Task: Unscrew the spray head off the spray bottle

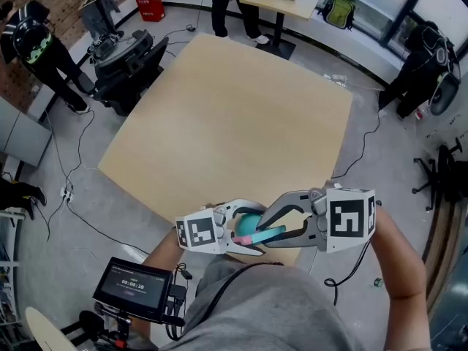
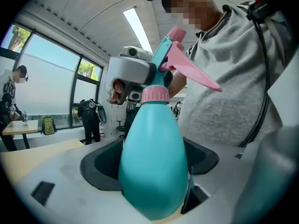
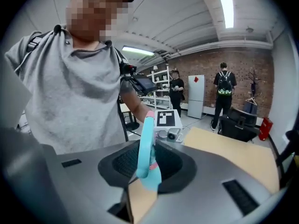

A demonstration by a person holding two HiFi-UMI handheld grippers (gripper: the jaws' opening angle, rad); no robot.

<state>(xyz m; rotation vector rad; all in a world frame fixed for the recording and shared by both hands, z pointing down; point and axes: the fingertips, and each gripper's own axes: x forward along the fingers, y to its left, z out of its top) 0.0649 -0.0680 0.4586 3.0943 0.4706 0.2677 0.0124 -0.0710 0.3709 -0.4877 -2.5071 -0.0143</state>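
Large square table (image 1: 234, 115), pale wood top, seen corner-on. It stands on a grey concrete floor (image 1: 380, 196).
- Left of table: black cable (image 1: 80, 141) on floor, white power strip (image 1: 67, 193) at its end.
- Right of table: 2nd black cable (image 1: 363, 146).
- Beyond table's far-left edge: black chair (image 1: 128, 64), red box (image 1: 150, 4).
- Beyond far corner: 1 smaller table (image 1: 281, 0).

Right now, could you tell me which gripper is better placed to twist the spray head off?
Probably the right gripper: it clamps the spray head, while the left gripper holds the bottle.
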